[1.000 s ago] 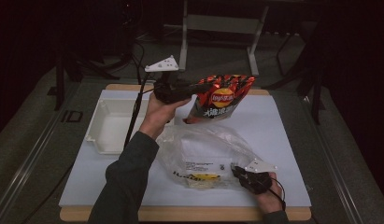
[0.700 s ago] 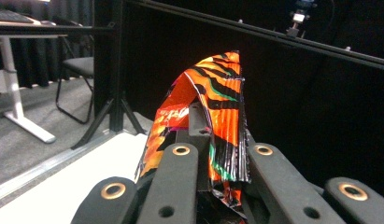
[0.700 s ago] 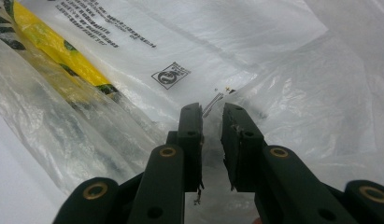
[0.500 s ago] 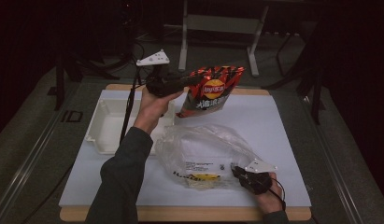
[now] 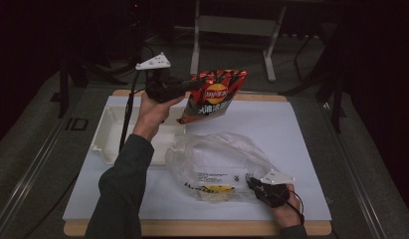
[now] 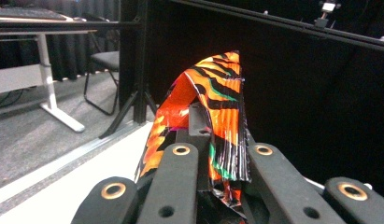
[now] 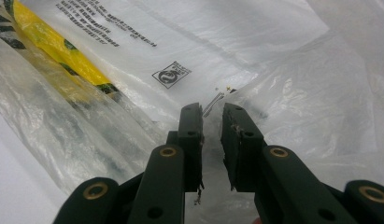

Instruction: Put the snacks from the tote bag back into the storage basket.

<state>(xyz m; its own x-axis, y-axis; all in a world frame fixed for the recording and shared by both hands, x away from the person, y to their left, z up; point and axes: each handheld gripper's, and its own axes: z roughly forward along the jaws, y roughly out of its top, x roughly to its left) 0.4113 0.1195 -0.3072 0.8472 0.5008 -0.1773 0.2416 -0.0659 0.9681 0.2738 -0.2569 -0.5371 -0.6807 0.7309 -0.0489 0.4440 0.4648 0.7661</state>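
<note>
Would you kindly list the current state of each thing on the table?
Chip bag: sealed, held in the air, tilted.
Left tongs: shut on chip bag.
Plastic bag: crumpled, lying flat.
Right tongs: slightly apart, plastic bag film between them.
White tray: upright.

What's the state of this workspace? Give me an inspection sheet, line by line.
Surface: white mat on a wooden-edged table.
Job's things: red chip bag held in the air above the mat; clear plastic bag lying crumpled on the mat.
Clutter: white tray at the mat's left edge.
Grippers: left gripper shut on the chip bag; right gripper at the plastic bag's edge, film between its jaws, grip unclear.
Cables: black cable hanging from the left gripper; a thin one loops by the right hand.
Surroundings: dark room, a stand's white legs behind the table.
</note>
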